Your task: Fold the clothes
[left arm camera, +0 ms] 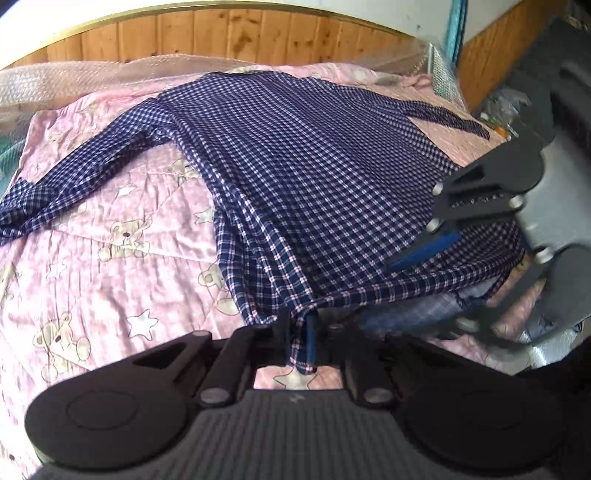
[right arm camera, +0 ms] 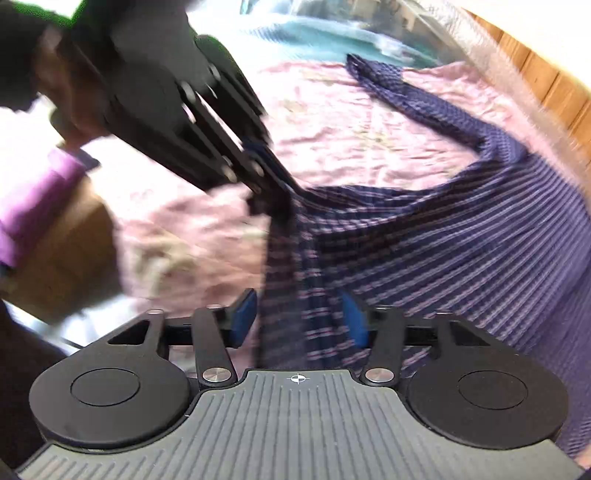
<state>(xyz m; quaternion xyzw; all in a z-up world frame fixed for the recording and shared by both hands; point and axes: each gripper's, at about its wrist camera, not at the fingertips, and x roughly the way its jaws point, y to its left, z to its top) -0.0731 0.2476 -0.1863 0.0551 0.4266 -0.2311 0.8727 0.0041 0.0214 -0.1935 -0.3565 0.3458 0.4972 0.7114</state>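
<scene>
A navy checked long-sleeved shirt [left arm camera: 314, 166] lies spread on a pink teddy-bear quilt [left arm camera: 110, 258], one sleeve stretched out to the left. My left gripper [left arm camera: 299, 332] is shut on the shirt's near hem, and the cloth bunches up between its fingers. The blurred right wrist view shows the same grip [right arm camera: 273, 206] lifting a ridge of the shirt [right arm camera: 461, 240]. My right gripper [right arm camera: 299, 321] straddles the hanging hem with its blue pads [right arm camera: 243, 317] apart and not pressing on the cloth. Seen from the left wrist, the right gripper [left arm camera: 424, 295] hovers at the hem's right part.
Wooden panelling [left arm camera: 240, 33] runs behind the bed, with clear plastic wrap [left arm camera: 55, 81] along the far edge. Clutter [left arm camera: 506, 103] sits beyond the bed's right side. A purple sleeve [right arm camera: 33, 199] shows at the left of the right wrist view, and teal fabric [right arm camera: 325, 33] lies beyond the quilt [right arm camera: 351, 129].
</scene>
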